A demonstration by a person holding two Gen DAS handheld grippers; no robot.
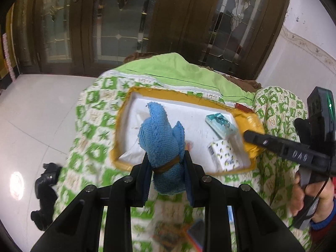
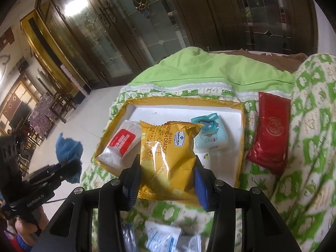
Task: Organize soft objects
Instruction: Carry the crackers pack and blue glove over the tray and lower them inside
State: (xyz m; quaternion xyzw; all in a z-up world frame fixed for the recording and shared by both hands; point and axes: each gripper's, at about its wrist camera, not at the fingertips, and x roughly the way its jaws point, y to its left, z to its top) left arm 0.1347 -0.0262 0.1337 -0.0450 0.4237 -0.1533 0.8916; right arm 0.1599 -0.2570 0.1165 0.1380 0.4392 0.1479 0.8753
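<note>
Tray (image 2: 241, 113) on quilt (image 2: 310, 147)

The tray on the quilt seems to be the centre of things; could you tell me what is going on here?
A person holds a gripper in each hand above a yellow-rimmed tray on a green patterned quilt. The left gripper is shut on a rolled blue towel; the right gripper is shut on a yellow cracker packet. Tissue packs already lie in the tray, and a red packet lies beside it.
</note>
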